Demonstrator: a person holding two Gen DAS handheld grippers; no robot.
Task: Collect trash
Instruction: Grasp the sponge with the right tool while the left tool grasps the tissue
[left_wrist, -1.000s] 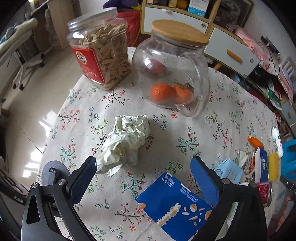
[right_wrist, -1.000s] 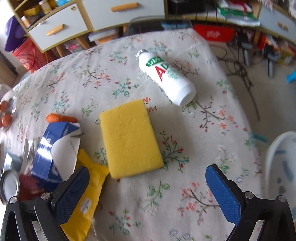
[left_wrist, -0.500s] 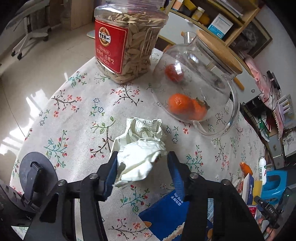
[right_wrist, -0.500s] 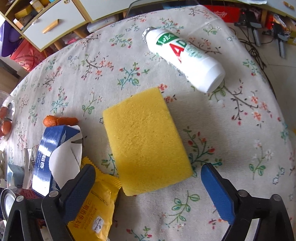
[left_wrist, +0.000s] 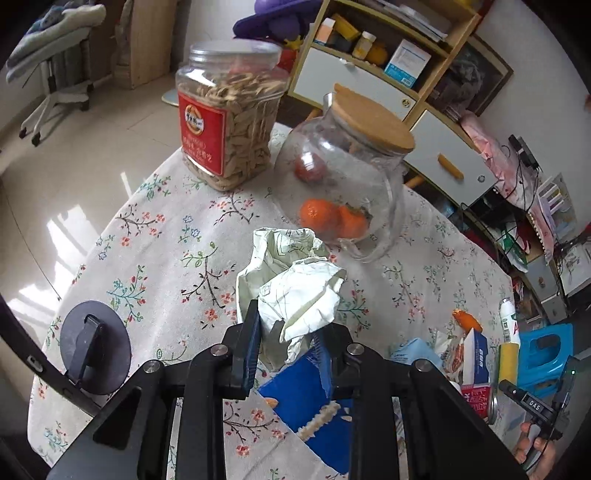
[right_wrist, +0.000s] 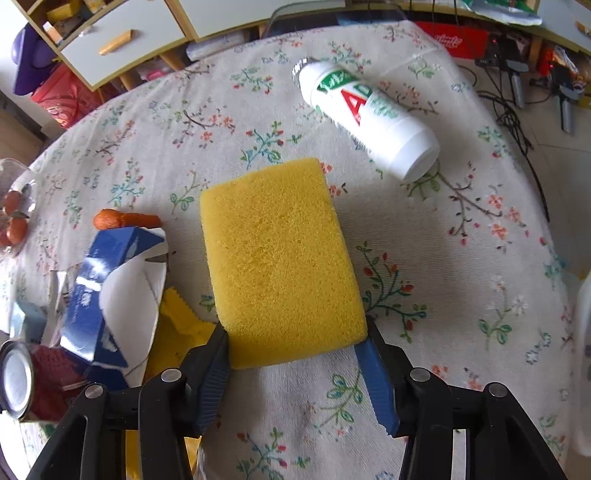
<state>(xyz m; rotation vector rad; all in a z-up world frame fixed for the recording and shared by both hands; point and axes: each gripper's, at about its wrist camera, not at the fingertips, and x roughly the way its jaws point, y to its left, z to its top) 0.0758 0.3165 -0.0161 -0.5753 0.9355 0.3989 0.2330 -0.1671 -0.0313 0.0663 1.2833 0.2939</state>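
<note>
Now the left gripper is pinching one crumpled paper wad; the right gripper is squeezing one yellow sponge; two jars are standing behind.

Round desk under a floral cloth. On the left wrist view a clear jar of seeds stands at the far edge, a glass jar with a wooden lid just beside it, a blue carton lying flat up close. Over on the right wrist view, a yellow sponge lies mid-desk, a white bottle on its side beyond it, a torn blue box and a yellow wrapper to the left, a can at the edge
</note>
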